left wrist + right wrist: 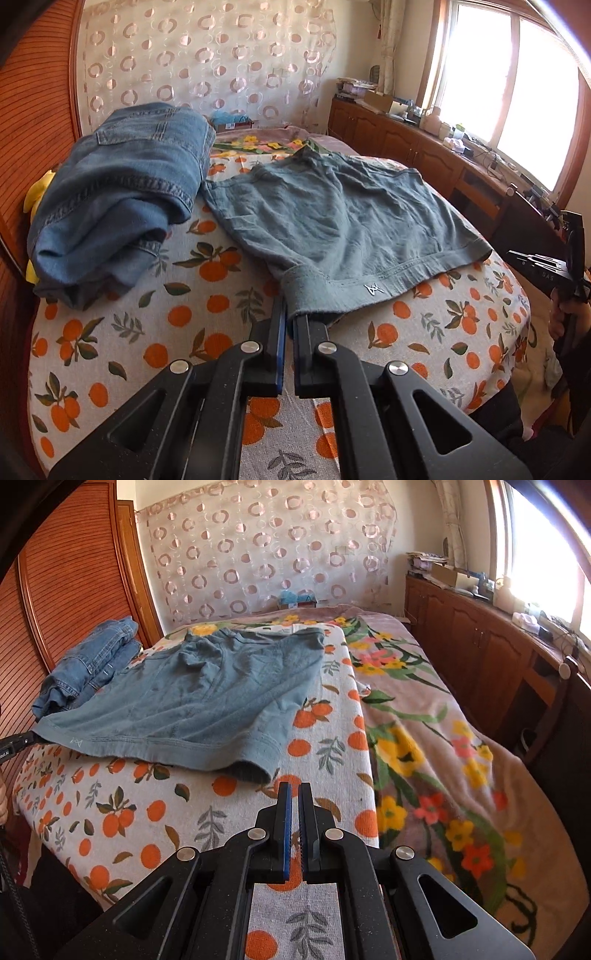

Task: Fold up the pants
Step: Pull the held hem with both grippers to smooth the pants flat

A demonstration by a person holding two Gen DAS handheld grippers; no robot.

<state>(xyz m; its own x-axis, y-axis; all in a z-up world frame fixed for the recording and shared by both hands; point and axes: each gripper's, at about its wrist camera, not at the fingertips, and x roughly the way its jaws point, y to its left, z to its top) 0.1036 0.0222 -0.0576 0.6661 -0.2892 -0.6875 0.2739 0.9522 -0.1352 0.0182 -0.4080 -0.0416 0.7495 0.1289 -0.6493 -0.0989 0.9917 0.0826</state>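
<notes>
Teal-grey shorts [332, 218] lie spread on the orange-print cloth [147, 332]; they also show in the right wrist view [207, 694]. My left gripper [290, 312] is shut on the near left hem corner of the shorts and lifts it slightly. My right gripper [295, 788] is shut and empty, hovering just short of the near right hem corner [255, 768]. The right gripper's body shows at the right edge of the left wrist view [546, 269].
Folded blue jeans [118, 199] sit on the left by the wooden headboard [40, 129]. A floral blanket [443, 746] covers the bed's right side. A wooden cabinet [480, 646] with clutter runs under the window.
</notes>
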